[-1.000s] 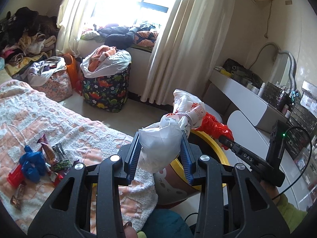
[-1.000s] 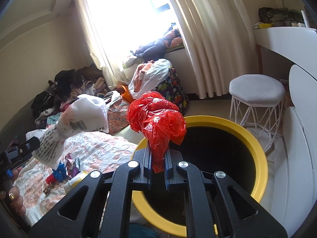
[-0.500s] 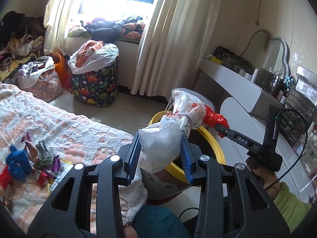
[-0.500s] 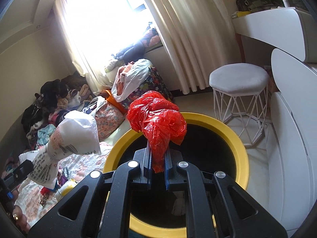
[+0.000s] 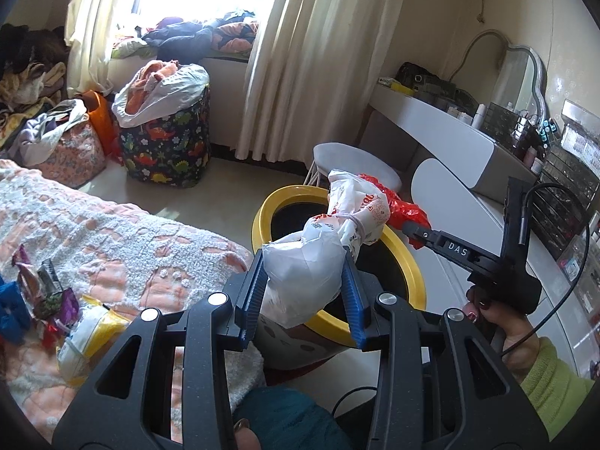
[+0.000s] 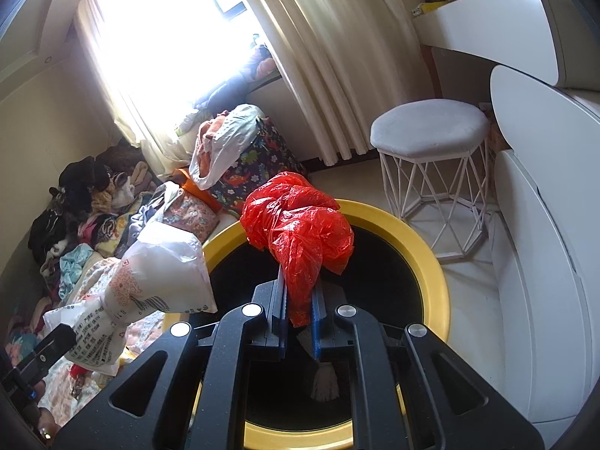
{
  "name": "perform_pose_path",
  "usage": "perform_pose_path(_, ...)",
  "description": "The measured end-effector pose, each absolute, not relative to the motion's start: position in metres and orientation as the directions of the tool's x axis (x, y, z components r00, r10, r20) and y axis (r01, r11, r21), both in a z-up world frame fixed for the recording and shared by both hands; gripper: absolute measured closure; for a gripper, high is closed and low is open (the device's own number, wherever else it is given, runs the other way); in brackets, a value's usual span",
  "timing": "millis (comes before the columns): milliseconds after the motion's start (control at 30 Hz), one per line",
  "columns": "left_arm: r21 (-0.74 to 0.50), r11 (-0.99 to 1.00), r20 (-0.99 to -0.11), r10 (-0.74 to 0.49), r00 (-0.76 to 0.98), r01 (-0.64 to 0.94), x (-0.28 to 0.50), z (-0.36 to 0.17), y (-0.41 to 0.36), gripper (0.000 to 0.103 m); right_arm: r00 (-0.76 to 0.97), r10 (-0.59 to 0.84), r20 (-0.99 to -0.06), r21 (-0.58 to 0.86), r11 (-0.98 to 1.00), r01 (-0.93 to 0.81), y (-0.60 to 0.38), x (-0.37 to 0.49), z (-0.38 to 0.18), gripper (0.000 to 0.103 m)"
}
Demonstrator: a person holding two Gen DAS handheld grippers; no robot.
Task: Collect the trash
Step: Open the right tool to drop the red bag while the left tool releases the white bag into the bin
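Cluttered bedroom, bed on the left | yellow-rimmed bin [image 6: 431,262] now sits nearer and squarely under both bags, so dropping looks next | red bag [image 6: 300,232] clamped in right gripper [image 6: 299,318] | white bag [image 5: 311,262] clamped in left gripper [image 5: 305,300] | wrappers [image 5: 45,292] remain on the bed.

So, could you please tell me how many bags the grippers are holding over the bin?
2: a white bag in the left gripper and a red bag in the right gripper, both above the bin.
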State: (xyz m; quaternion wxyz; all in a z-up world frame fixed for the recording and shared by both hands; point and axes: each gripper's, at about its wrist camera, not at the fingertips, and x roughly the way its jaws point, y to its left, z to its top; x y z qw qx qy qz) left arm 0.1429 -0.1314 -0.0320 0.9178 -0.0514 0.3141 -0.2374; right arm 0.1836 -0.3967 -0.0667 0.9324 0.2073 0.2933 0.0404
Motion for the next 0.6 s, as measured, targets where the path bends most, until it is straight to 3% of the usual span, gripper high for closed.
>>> perform_pose_path(233, -0.184, 0.898, -0.606, -0.424, 0.673, 0.4, 0.158, -0.049, -0.149, 0.072, 0.802, 0.18, -0.569, 0.425, 0.9, 0.099, -0.405, 0.188, -0.079, 0.094)
perform_pose_path(600, -0.121, 0.898, -0.619, -0.402, 0.675, 0.424, 0.176, -0.056, -0.175, 0.071, 0.773, 0.181, -0.609, 0.424, 0.897, 0.124, -0.408, 0.196, -0.087, 0.093)
